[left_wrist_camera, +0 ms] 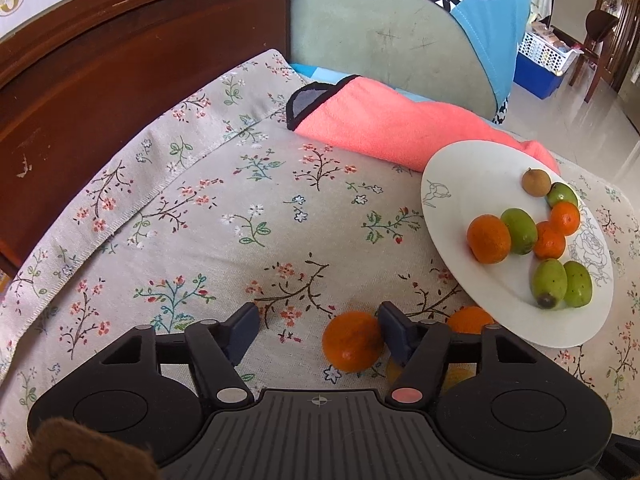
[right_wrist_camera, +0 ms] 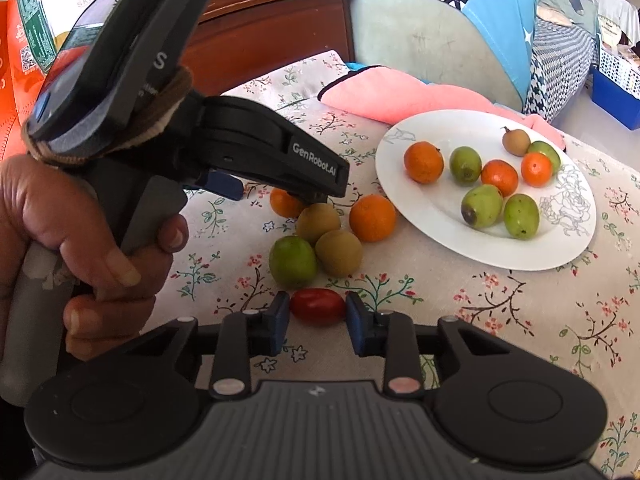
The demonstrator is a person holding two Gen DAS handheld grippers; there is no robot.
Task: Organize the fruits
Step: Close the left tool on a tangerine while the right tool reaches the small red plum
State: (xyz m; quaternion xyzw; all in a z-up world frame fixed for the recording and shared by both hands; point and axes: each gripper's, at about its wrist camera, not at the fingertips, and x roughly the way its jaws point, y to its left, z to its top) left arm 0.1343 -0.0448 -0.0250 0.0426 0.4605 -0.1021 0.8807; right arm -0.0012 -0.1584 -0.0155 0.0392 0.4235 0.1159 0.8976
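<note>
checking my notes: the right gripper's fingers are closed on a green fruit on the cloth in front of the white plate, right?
Not quite: the right gripper is closed on a small red fruit, not a green one, on the cloth before the white plate. The right wrist view shows it.

— Where does the plate sit?

— On the worktop, ahead and to my right, with a folded towel behind it and a chair behind that. Seven fruits lie on the plate, well apart from its near rim.

— And the loose fruit?

— A cluster lies left of the plate, before my left gripper. One tangerine lies between my left jaws, against the right-hand one; whether the other touches it I cannot tell. The small tomato lies nearest me, between the jaws of my right gripper, both pressed to it. A wooden cabinet stands behind the worktop, to the left.
</note>
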